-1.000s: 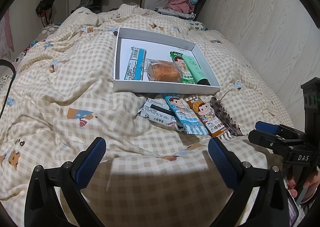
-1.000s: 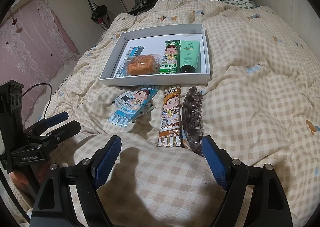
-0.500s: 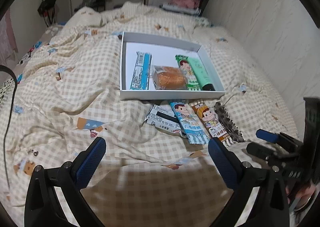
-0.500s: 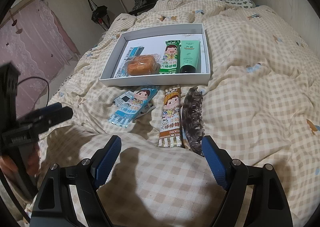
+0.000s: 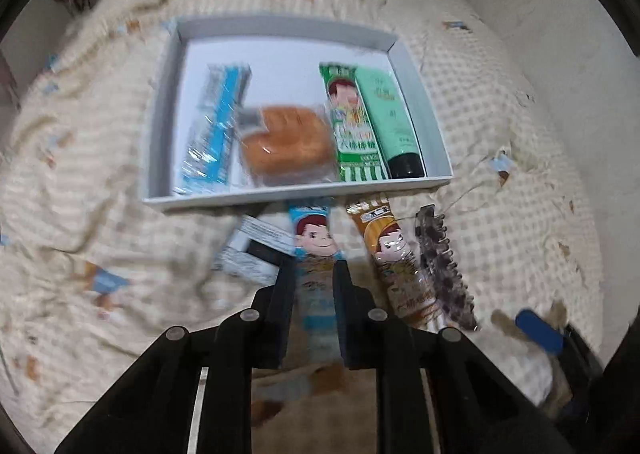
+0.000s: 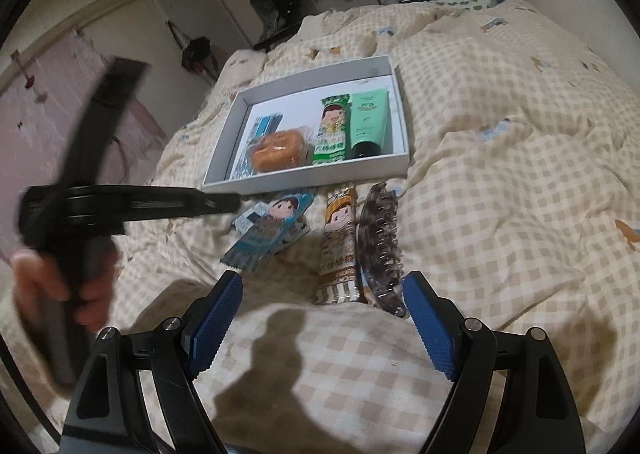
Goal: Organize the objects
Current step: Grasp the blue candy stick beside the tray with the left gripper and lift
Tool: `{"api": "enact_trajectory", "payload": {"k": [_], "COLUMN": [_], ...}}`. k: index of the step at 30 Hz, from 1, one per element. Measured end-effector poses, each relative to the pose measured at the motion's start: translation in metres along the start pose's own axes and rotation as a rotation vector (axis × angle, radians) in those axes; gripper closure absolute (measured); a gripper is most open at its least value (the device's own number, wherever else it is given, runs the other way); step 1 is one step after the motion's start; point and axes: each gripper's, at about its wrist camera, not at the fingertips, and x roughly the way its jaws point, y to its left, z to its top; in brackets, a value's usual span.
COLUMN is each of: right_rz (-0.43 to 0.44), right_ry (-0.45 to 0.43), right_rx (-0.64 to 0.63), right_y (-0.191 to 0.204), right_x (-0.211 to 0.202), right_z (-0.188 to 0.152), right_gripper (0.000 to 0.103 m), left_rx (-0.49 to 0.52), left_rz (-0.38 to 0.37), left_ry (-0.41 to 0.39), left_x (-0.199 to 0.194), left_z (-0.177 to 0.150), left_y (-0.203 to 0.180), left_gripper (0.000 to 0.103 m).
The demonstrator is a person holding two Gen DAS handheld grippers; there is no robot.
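Closing our left gripper (image 5: 314, 286) around the blue packet (image 5: 316, 254), we have its fingers nearly together along the wrapper's sides, just outside the box (image 5: 420, 101). Slippery film could slide free, and the flat packet (image 5: 256, 250) tucked beneath may drag along. Our right gripper (image 6: 322, 318) hangs wide open, holding nothing, short of the brown packet (image 6: 339, 242) and clip (image 6: 380, 242).

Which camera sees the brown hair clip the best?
The right wrist view: the hair clip is sharp there, lying on the blanket beside the orange snack packet, its teeth clear. In the left wrist view it is blurry and farther to the side.
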Motion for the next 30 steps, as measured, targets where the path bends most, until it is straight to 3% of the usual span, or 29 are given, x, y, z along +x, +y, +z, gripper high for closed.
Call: {"api": "enact_trajectory", "payload": {"k": [2,6,11,16,17,18,25,28,30], "right_rz": [0.012,0.037,0.051,0.052,0.052,0.052,0.056,0.057,0.057], "right_ry": [0.001,0.012,0.006,0.008,0.009,0.01,0.021,0.029,0.035], "right_rx": [0.022,0.049,0.063,0.077,0.08,0.081,0.091,0.097,0.1], "right_y": [-0.004,-0.009,-0.012,-0.015,-0.015,-0.015,-0.018,-0.019,-0.019], "right_x": [0.001,0.003,0.0,0.001,0.001,0.001,0.003,0.005,0.007], "right_z": [0.001,0.002,0.002,0.002,0.002,0.002,0.002,0.002,0.002], "right_gripper": [0.019,0.019,0.019,0.019,0.019,0.019,0.019,0.019,0.019], "left_rx": [-0.036,-0.043,-0.003,0.019,0.032,0.05,0.146,0.22,0.214], "left_rz": [0.015,0.016,0.069,0.091,0.109,0.114,0.021,0.039,0.022], "left_ry": [0.025,0.047,0.021,0.084,0.078,0.067,-0.003,-0.051,-0.068], "left_x": [0.013,0.027,0.036,0.056,0.056,0.054,0.003,-0.03,-0.045], "left_z": [0.003,0.003,0.005,0.003,0.001,0.0,-0.016,-0.033,-0.04], "left_y": [0.001,-0.003,-0.011,-0.013,-0.014,-0.014,0.006,0.021,0.035], "left_gripper": [0.077,0.041,0.03,0.034,0.044,0.078,0.079,0.079,0.079]}}
